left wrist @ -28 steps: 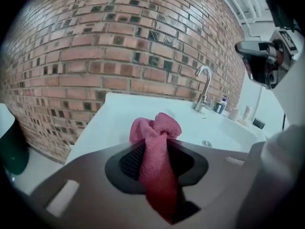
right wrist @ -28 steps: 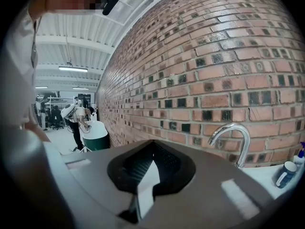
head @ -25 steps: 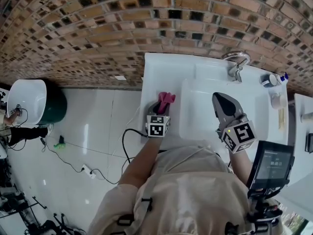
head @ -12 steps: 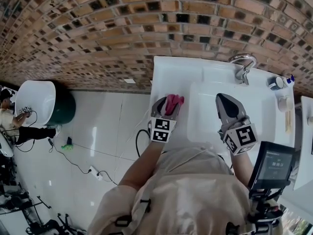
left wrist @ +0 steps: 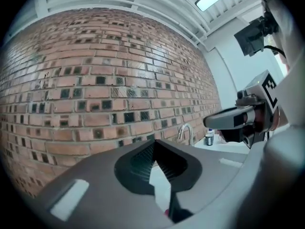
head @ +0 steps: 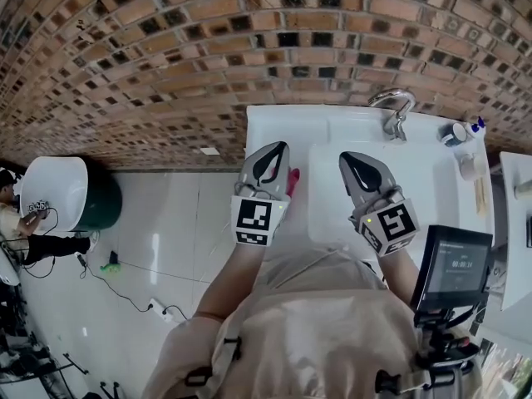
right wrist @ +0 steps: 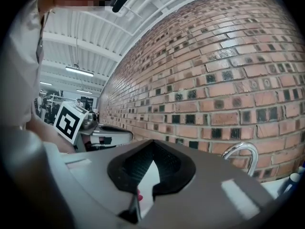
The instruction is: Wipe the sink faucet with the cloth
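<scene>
Pink cloth [head: 293, 179], likely soft and limp, lies just left of the basin [head: 432, 191] under the left gripper [head: 273, 152], whose jaws have just closed empty. The right gripper [head: 347, 156] is closed too. Best pinch a bunched fold.

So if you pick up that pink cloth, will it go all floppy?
Probably floppy: the pink cloth looks like soft fabric, so it should droop, not stay stiff. It is likely light too, though only a small edge of it shows. It lies on the white sink ledge and shouldn't roll or tip.
</scene>
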Demonstrator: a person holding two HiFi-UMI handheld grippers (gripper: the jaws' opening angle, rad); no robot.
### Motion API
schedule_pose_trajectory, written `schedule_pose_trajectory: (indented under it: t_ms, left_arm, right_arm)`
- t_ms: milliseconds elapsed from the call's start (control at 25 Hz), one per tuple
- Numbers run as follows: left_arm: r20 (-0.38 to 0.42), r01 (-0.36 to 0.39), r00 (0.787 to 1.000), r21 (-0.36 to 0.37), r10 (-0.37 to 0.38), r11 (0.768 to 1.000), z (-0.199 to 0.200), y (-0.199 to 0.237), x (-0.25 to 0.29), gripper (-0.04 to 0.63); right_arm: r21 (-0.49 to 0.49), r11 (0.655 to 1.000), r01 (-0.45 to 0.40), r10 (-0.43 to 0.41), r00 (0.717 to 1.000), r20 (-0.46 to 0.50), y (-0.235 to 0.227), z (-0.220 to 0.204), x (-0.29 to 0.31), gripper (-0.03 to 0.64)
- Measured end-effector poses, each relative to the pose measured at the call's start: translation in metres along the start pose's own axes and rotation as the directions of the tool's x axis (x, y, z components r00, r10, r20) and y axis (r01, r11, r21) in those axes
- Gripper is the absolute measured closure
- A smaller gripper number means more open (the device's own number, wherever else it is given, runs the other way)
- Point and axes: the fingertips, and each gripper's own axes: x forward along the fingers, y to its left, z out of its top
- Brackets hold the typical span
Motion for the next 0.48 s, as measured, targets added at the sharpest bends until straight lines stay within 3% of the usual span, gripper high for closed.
schedule_pose_trajectory:
  t_ms: [200,320,480]
  left_arm:
    - [-0.056,0.021,0.998,-0.058,-0.024,0.998,-0.012,-0.007,-0.004,0.594]
    - [-0.046,0.034,0.998,-0.114,-0.04,0.993,-0.012,-0.016,-0.002,0.594]
    - [-0.022,0.028,0.999,-0.128,-0.031,0.991,-0.002,-0.016,-0.003,0.594]
  right_arm:
    - [-0.015,1.0,-0.024,0.024,1.0,-0.006,0.007,0.0,-0.001,0.626]
    - [-0.028,0.999,-0.03,0.029,0.999,-0.017,0.006,-0.001,-0.006,0.626]
    - [-0.038,0.998,-0.045,0.045,0.999,0.01,0.009,0.004,-0.007,0.627]
